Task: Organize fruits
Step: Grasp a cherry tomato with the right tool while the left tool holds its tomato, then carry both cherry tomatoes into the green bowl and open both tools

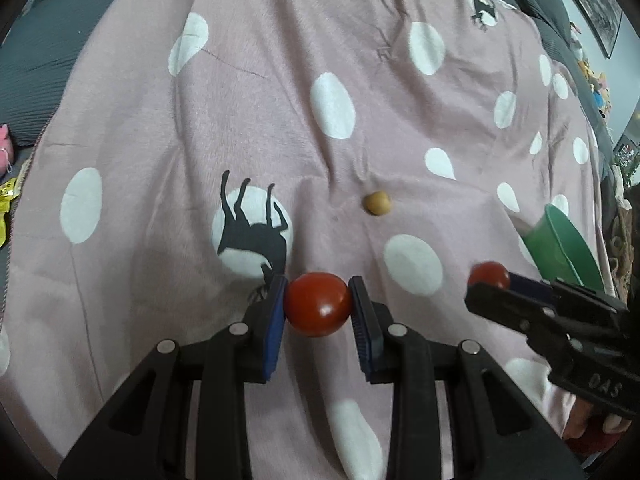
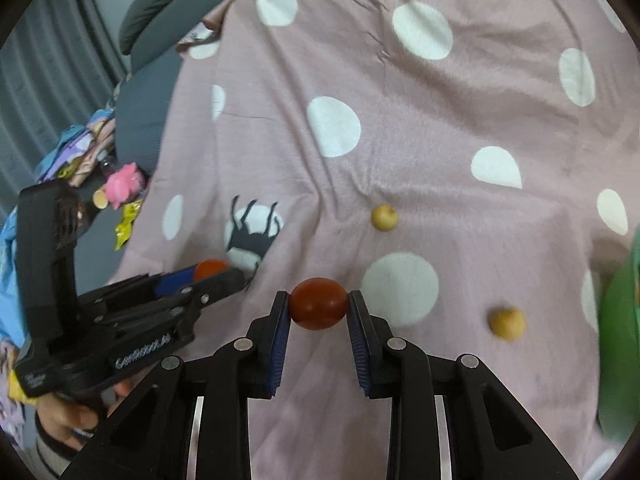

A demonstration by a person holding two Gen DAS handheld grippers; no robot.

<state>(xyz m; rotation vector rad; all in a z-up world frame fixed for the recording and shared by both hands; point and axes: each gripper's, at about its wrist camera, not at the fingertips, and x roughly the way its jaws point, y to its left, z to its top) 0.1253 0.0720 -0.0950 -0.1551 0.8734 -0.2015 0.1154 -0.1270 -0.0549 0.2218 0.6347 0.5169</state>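
My left gripper [image 1: 318, 305] clamped on a red tomato [image 1: 318, 304], my right gripper [image 2: 318, 304] clamped on another tomato [image 2: 318, 303], both above the pink spotted blanket [image 1: 280, 120], green bowl [image 1: 564, 244] right of it

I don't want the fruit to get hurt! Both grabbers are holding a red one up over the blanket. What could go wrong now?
1. Each red fruit is round and pinched only at its sides, so it might slip and roll across the blanket.
2. Squeezing harder could bruise it.
3. The green bowl sits right at the blanket's edge, so a careless drop might miss it or bump the tan fruit nearby.
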